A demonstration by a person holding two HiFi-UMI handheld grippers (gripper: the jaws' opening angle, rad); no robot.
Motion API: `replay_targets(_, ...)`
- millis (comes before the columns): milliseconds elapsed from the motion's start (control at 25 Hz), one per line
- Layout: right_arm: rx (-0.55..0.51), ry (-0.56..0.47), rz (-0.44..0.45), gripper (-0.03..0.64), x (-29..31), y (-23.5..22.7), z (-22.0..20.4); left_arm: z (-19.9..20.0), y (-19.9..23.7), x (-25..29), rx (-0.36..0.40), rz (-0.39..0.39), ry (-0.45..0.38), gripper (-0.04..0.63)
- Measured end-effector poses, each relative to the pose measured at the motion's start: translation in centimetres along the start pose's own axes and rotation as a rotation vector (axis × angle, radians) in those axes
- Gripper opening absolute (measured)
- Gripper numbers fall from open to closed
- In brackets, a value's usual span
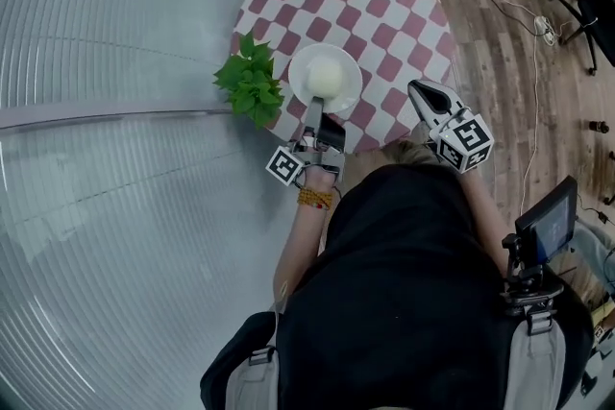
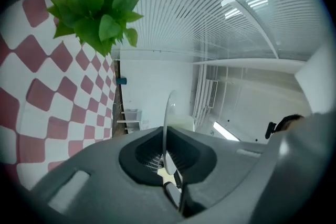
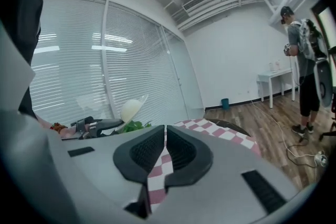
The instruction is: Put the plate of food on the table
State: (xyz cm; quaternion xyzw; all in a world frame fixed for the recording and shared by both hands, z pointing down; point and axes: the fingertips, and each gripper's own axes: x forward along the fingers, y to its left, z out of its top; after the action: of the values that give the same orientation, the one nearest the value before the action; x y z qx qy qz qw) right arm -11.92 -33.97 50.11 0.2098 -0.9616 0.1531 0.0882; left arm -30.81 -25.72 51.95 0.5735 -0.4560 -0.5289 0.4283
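A white plate (image 1: 336, 96) carrying a pale round bun (image 1: 326, 75) is over the near part of the round table with the red-and-white checked cloth (image 1: 384, 24). My left gripper (image 1: 315, 113) is shut on the plate's near rim. In the left gripper view the plate (image 2: 167, 118) stands edge-on between the jaws of the left gripper (image 2: 167, 157). From the right gripper view the plate (image 3: 137, 103) looks tilted, with the bun (image 3: 129, 110) on it. My right gripper (image 1: 420, 91) hangs over the table's near right edge, shut on nothing (image 3: 164, 139).
A leafy green plant (image 1: 252, 80) stands on the table's left edge, close beside the plate. Window blinds (image 1: 115, 62) fill the left side. A person (image 3: 305, 60) and a small white table (image 3: 275, 78) are far off on the wood floor, with cables (image 1: 524, 5).
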Motion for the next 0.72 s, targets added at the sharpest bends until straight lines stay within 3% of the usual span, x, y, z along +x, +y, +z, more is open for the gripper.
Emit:
replay_targets(440, 0.133, 0.027, -0.245, 0.018, -2.4, -13.1, 0.1, 3.1, 8.0, 16.6, 0.043, 0.133, 0.012, 0.014)
replay_targets(600, 0.174, 0.043, -0.304, 0.018, -3.1, -15.4, -0.2, 5.0, 11.3, 19.8, 0.049, 0.258, -0.059, 0.014)
replay_targets(720, 0.191, 0.059, -0.327, 0.018, -3.1, -16.3, -1.0, 5.0, 14.2, 21.5, 0.016, 0.300, -0.099, 0.014)
